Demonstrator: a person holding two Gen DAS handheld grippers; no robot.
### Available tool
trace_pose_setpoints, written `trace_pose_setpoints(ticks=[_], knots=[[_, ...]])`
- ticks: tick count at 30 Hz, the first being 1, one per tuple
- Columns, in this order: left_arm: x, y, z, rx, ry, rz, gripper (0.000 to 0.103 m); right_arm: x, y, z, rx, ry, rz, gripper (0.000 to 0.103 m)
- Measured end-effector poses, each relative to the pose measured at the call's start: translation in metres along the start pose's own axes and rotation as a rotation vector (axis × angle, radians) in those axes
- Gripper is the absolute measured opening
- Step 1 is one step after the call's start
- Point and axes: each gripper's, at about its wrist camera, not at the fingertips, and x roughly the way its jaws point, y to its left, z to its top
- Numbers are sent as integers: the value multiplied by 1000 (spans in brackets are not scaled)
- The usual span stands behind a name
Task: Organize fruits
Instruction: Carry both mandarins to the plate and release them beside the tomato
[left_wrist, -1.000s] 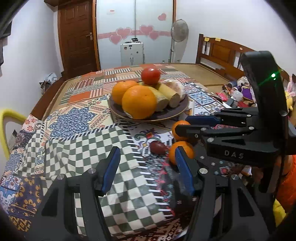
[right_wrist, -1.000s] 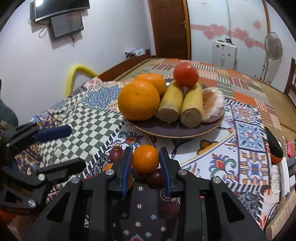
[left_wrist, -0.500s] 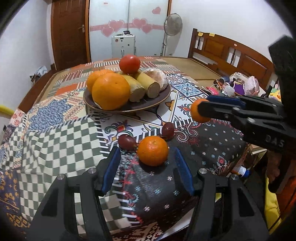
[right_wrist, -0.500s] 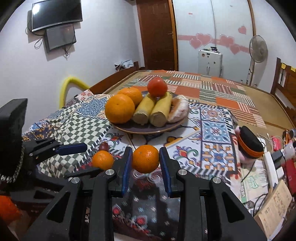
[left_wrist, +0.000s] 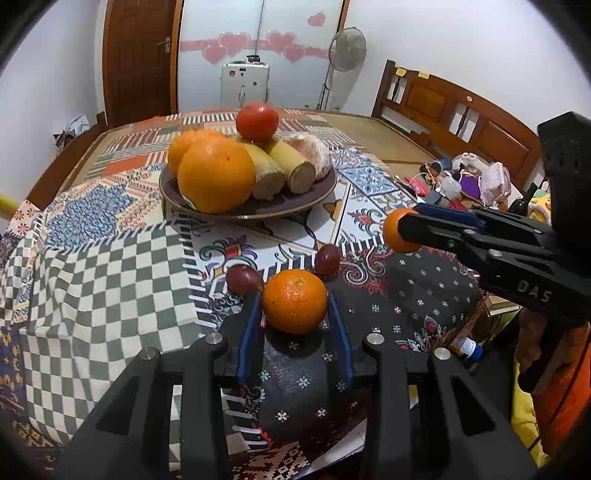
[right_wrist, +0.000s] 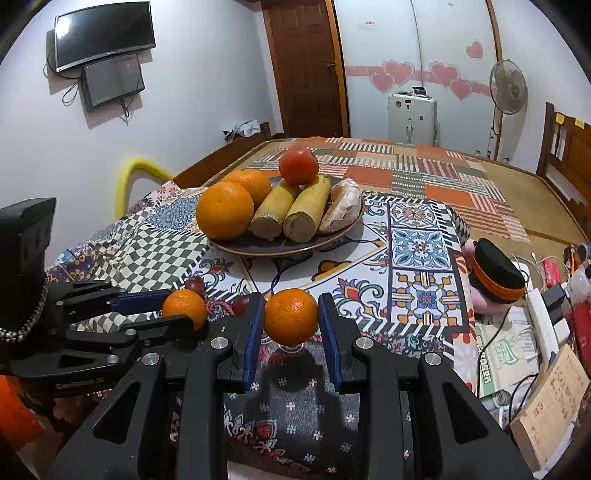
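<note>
A dark plate on the patchwork cloth holds two big oranges, two yellow banana pieces, a pale fruit and a red tomato on top. My left gripper is shut on a small orange low over the cloth; it also shows in the right wrist view. My right gripper is shut on another small orange, held above the cloth, also seen in the left wrist view. Two dark red dates lie on the cloth just beyond the left gripper.
The table's right edge drops to clutter: a black and orange cap, papers, cables and a box. A yellow chair back stands at the left. A wooden headboard and a fan stand behind.
My left gripper has closed on the small orange that lay between its open fingers. My right gripper has risen and pulled back with its orange.
</note>
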Motion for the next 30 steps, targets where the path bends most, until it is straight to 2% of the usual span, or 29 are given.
trace_pose_setpoints(ticks=[12, 30], knots=[[-21, 3, 35, 2, -100, 2, 37, 0, -5, 18, -2, -44, 2, 27], [-5, 14, 98, 49, -189, 43, 37, 20, -13, 69, -37, -128, -13, 27]])
